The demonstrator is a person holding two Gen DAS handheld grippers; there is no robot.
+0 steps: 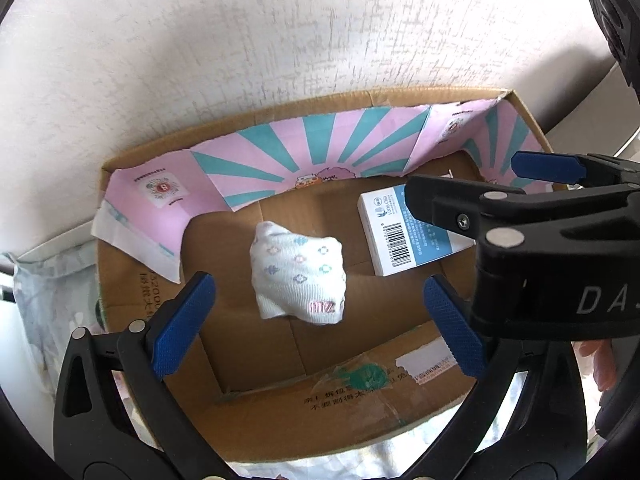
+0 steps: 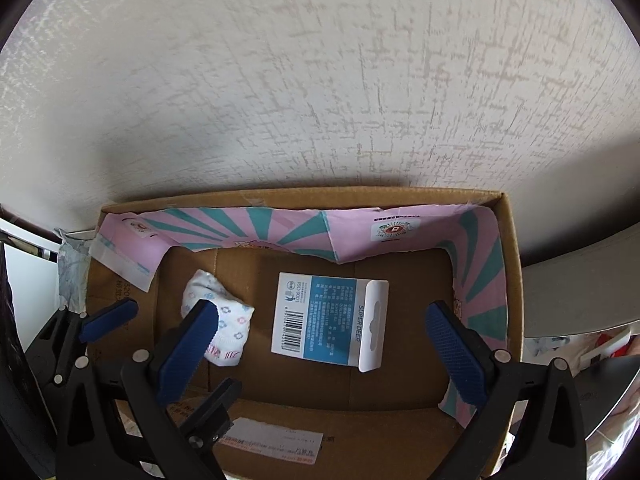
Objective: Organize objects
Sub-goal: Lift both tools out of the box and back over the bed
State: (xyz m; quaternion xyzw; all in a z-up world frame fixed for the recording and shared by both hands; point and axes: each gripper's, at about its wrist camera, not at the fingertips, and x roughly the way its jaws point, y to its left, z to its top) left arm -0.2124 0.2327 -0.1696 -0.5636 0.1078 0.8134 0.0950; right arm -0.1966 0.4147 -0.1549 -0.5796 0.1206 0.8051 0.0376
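**Handling Notes: Sock Bundle and Packet in the Carton**

The rolled sock (image 1: 298, 276) lies on the floor of the cardboard box (image 1: 360, 412), left of centre. It is a white knit bundle with small pastel motifs — judged light, soft and compressible, not fragile. It should yield under the pads, so take hold across the thick middle of the roll, not at a loose cuff edge, which may unroll.

Just beside it, to the right and apart from it, lies the blue-and-white packet (image 2: 330, 320), flat on the box floor with a hang-tab at one end. It appears stiff, thin and light; a grip across its short edges or at the tab is likely to suit.

A pink-and-teal printed liner (image 2: 304, 228) stands along the back and side walls of the box.

The left gripper (image 1: 320, 324) hangs over the sock, jaws spread wide, holding nothing. The right gripper (image 2: 332, 354) hangs over the packet — likewise wide open and empty.
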